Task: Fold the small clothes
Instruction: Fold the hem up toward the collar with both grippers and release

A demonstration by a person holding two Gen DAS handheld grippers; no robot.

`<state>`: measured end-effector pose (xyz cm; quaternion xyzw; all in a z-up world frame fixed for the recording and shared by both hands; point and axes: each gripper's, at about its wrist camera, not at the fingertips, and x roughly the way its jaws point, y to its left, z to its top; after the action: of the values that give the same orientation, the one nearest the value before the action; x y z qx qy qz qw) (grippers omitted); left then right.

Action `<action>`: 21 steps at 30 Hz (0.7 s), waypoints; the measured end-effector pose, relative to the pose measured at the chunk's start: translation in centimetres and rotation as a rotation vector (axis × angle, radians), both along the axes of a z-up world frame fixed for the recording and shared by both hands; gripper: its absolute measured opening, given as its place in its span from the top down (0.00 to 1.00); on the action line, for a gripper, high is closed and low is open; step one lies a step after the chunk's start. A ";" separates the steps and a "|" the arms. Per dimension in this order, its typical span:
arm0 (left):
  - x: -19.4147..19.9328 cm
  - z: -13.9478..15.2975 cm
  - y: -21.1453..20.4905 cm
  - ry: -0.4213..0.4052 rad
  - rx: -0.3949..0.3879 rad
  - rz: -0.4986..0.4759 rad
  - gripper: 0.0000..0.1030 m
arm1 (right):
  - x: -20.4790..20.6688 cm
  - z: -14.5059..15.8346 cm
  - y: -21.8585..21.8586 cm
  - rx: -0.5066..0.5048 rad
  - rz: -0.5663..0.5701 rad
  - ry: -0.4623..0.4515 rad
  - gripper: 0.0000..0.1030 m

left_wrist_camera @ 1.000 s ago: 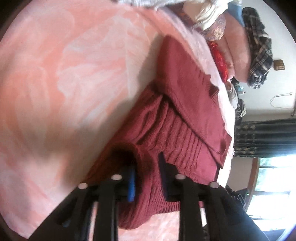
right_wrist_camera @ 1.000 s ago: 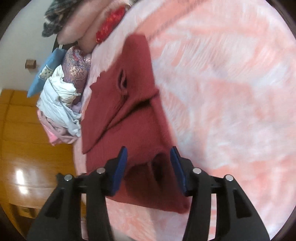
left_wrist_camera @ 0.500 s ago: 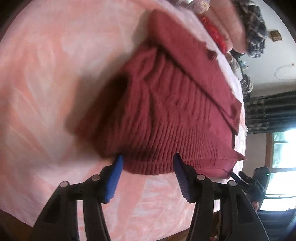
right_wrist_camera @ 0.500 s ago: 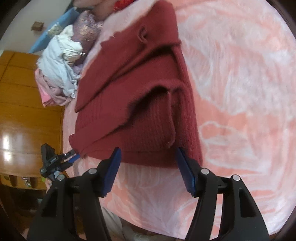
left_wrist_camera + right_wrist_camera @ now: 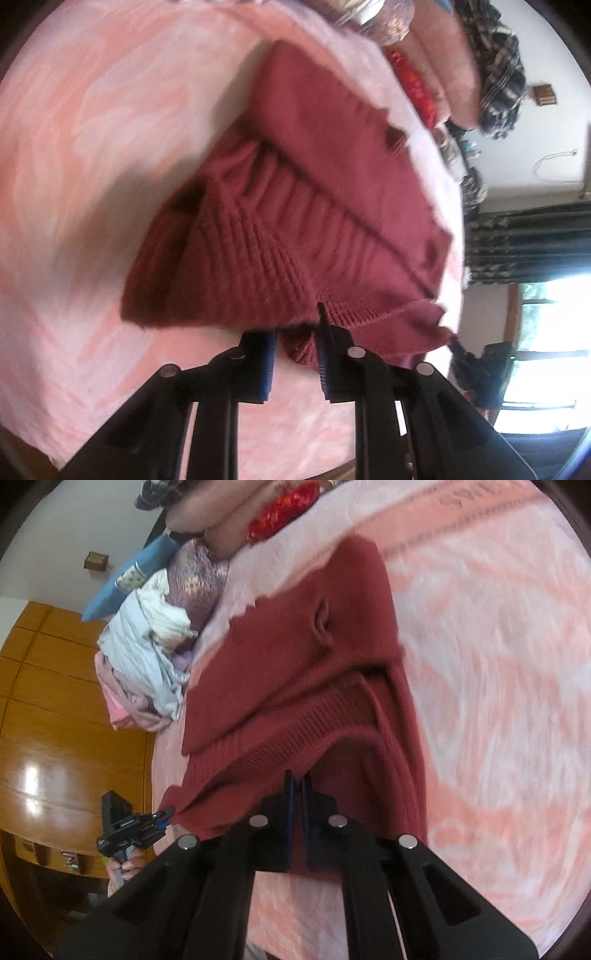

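A dark red knitted sweater point(image 5: 295, 221) lies partly folded on a bed covered with a pink patterned blanket point(image 5: 92, 147), its sleeves already laid across the body. The near hem is gripped at two places. The right gripper point(image 5: 296, 786) is seen with its fingers pressed together, a thin edge of the ribbed hem pinched between them. The left gripper point(image 5: 295, 343) is closing, its fingers narrow, with a bunched roll of the hem caught between the blue pads point(image 5: 269, 363); in the right wrist view it is seen at the far corner of the hem, held by a hand point(image 5: 123, 866).

The step in hand is judged to be lifting the hem so that it can be carried over toward the collar. Several things could go wrong. Only one layer may be caught on the right, so the lower layer could be left behind and the fold spoiled. The bunched knit on the left could slip out if the closing is not finished before the pull. If the two corners are raised unevenly, the hem would be skewed and the laid sleeves dragged out of place. The soft blanket could also be snagged and lifted with the hem.

A heap of other clothes point(image 5: 147, 657) lies beyond the sweater, well apart.
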<state>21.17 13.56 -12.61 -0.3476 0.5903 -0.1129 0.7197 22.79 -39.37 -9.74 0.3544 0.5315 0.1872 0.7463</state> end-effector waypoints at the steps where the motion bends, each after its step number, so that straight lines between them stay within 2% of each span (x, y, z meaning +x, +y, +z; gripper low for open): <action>1: 0.8 0.2 0.1 -0.004 -0.002 0.011 0.79 | 0.9 -0.3 -0.2 0.003 -0.015 0.013 0.95; 3: 2.1 -0.1 0.1 0.030 0.000 0.026 0.63 | 1.7 -0.8 -0.3 -0.010 -0.021 0.024 0.91; 4: 2.4 -0.3 0.2 0.057 -0.004 0.044 0.53 | 2.0 -1.1 -0.3 -0.026 -0.025 0.033 0.78; 5: 2.4 -0.2 0.3 0.061 -0.009 0.051 0.50 | 2.1 -1.2 -0.4 -0.041 -0.033 0.031 0.62; 6: 2.3 -0.1 0.3 0.057 -0.009 0.046 0.49 | 2.0 -1.3 -0.6 -0.049 -0.033 0.022 0.58; 8: 1.6 0.4 0.1 0.047 0.024 0.017 0.42 | 1.8 -1.4 -0.6 -0.079 -0.017 0.011 0.58; 13: 0.7 0.8 0.6 0.012 0.085 -0.035 0.42 | 1.4 -1.6 0.1 -0.187 0.041 -0.011 0.53; 16: 0.6 1.1 0.9 0.006 0.084 -0.035 0.42 | 1.0 -1.2 0.7 -0.231 0.082 -0.028 0.49; 18: -0.1 1.9 1.1 -0.013 0.092 -0.046 0.41 | 0.8 -0.8 0.9 -0.243 0.103 -0.040 0.43; 21: -1.2 3.1 1.3 -0.046 0.105 -0.060 0.38 | 0.6 -0.4 0.9 -0.246 0.123 -0.051 0.43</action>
<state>19.95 14.86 -9.48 -0.2890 0.5890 -0.1112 0.7464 23.43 -38.50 -10.15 0.2223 0.5519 0.1749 0.7845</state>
